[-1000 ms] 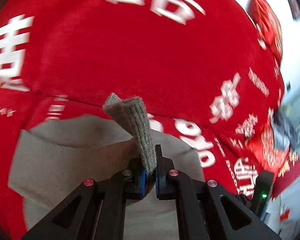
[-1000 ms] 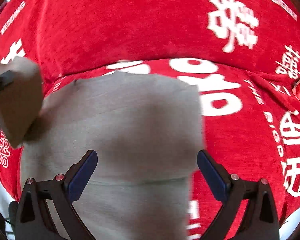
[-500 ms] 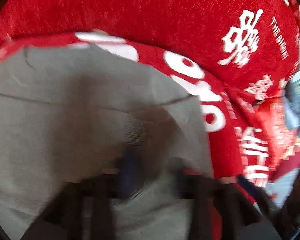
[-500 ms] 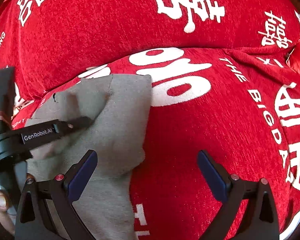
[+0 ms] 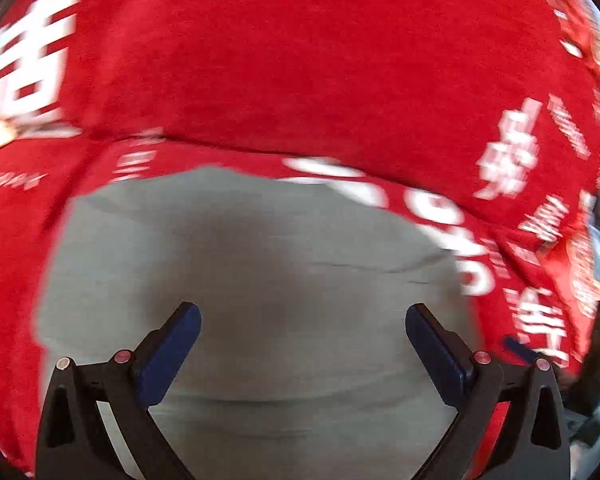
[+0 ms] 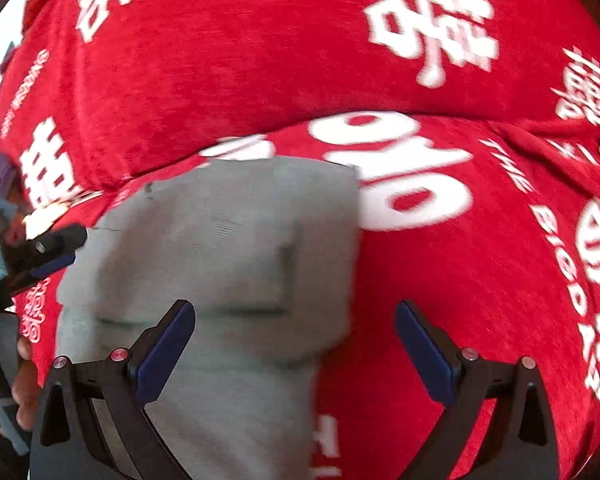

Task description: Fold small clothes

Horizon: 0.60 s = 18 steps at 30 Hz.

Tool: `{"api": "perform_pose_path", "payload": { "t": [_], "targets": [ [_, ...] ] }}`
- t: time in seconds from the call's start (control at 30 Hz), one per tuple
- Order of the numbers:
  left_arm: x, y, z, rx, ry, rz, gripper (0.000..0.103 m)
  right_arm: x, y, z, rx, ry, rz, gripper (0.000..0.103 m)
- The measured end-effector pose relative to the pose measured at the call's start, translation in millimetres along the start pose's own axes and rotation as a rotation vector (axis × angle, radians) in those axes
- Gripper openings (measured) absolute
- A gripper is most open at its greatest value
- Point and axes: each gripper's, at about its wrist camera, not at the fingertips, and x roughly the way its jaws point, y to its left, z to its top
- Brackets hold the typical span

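A small grey knit garment [image 5: 252, 264] lies folded flat on the red cloth. In the left wrist view it fills the lower middle, and my left gripper [image 5: 302, 336] hangs open and empty just above it. In the right wrist view the garment [image 6: 228, 248] lies at lower left with a folded flap on top. My right gripper [image 6: 294, 332] is open and empty over the garment's right edge. The left gripper's fingertips [image 6: 56, 252] show at the left edge of the right wrist view, beside the garment's left side.
A red cloth with white characters [image 5: 300, 60] covers the whole surface and has a raised fold across the middle [image 6: 380, 116]. Red items and clutter [image 5: 596, 248] lie at the far right edge.
My left gripper carried the grey cuff across the garment, laid it down and opened. The garment now lies folded narrower. My right gripper stayed open and shifted slightly.
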Motion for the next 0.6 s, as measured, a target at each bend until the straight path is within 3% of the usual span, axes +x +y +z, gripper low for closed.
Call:
{"api": "perform_pose_path", "payload": {
  "t": [0.1,0.23,0.3,0.33,0.37,0.4,0.43,0.47,0.53,0.6],
  "targets": [
    [4,57,-5,-0.102,0.024,0.072,0.103,17,11,13,-0.022,0.016,0.027,0.099],
    [8,102,-13,-0.213,0.019,0.094,0.103,49,19,25,-0.049,0.081,0.018,0.077],
    [19,112,-17,-0.234,0.056,0.081,0.103,67,18,27,-0.044,0.129,0.031,0.071],
    [24,113,-17,-0.226,0.069,0.085,0.103,71,18,28,-0.041,0.133,0.010,0.060],
    [26,111,-18,-0.204,0.072,0.099,0.103,70,19,29,-0.047,0.122,-0.022,0.039],
    [24,108,-19,-0.189,0.066,0.101,0.103,66,20,31,-0.051,0.117,-0.029,0.028],
    [20,106,-18,-0.183,0.053,0.090,0.103,61,20,32,-0.045,0.110,-0.006,0.006],
    [18,106,-19,-0.183,0.041,0.076,0.103,53,20,34,-0.040,0.090,0.023,0.005],
    [19,104,-19,-0.187,0.034,0.069,0.103,38,25,34,-0.076,0.042,-0.007,0.005],
    [32,102,-22,-0.169,0.074,0.093,0.103,40,25,32,-0.097,0.051,-0.032,0.005]
  ]
}}
